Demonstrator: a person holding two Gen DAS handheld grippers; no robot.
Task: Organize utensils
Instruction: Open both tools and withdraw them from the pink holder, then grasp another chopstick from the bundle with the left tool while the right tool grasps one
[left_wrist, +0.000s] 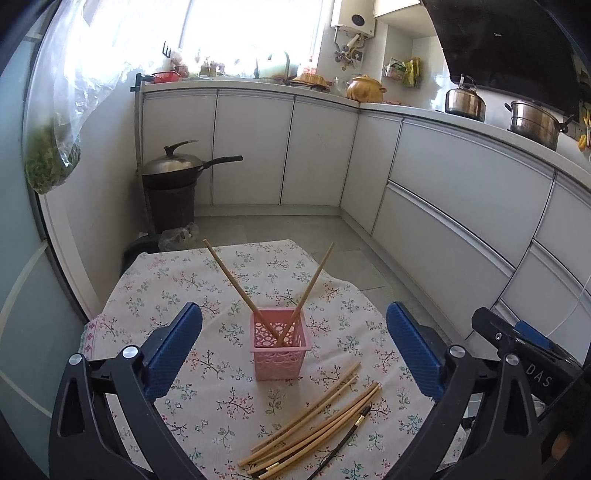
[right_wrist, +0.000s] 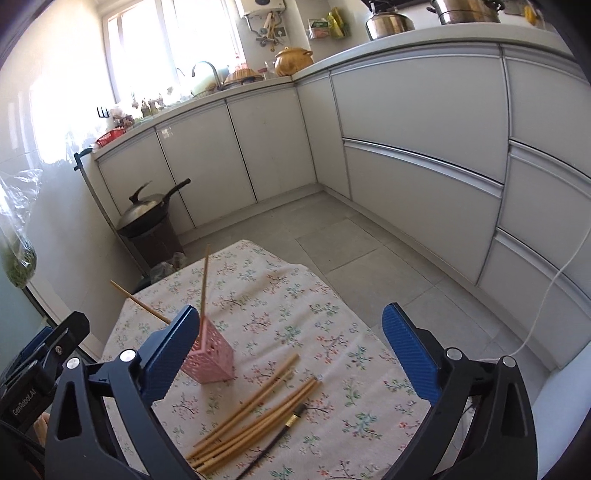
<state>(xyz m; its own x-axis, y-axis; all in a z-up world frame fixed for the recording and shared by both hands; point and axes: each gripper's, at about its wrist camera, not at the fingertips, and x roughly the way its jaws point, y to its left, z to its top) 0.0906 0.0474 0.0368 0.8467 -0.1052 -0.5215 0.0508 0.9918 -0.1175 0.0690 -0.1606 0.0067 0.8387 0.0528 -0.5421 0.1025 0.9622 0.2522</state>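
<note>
**A:** Status on the grippers?

**B:** My left gripper (left_wrist: 293, 347) has its jaws spread wide, nothing between the blue pads. Same for my right gripper (right_wrist: 291, 347): wide apart, empty. Neither touches anything.

**A:** Where's the holder?

**B:** The pink basket (left_wrist: 279, 349) stands upright on the floral tablecloth (left_wrist: 229, 291), near the middle. From my left wrist view it sits centred between my fingers, a bit beyond them. From the right wrist view it's off to the left, partly hidden behind my left-side finger (right_wrist: 168, 354).

**A:** Anything in it?

**B:** Two wooden chopsticks (left_wrist: 236, 282). They lean apart in a V, one tipping left, the other tipping right, lower ends down inside the basket.

**A:** And the rest?

**B:** A loose bundle of chopsticks (left_wrist: 314, 421) lies flat on the cloth, just in front of the basket and slightly to its right, roughly parallel, running diagonally. Mostly light wood. One dark chopstick (left_wrist: 341, 445) with a gold band lies along the near edge of the pile. Exact count unclear, they overlap.

**A:** Can you see the other tool in frame?

**B:** Yes. In the left wrist view the right one's black body shows at the right edge; in the right wrist view the left one's body shows at the left edge.

**A:** Background?

**B:** White kitchen cabinets (right_wrist: 417, 155), and a lidded wok (left_wrist: 177, 166) on a dark bin in the corner.
</note>
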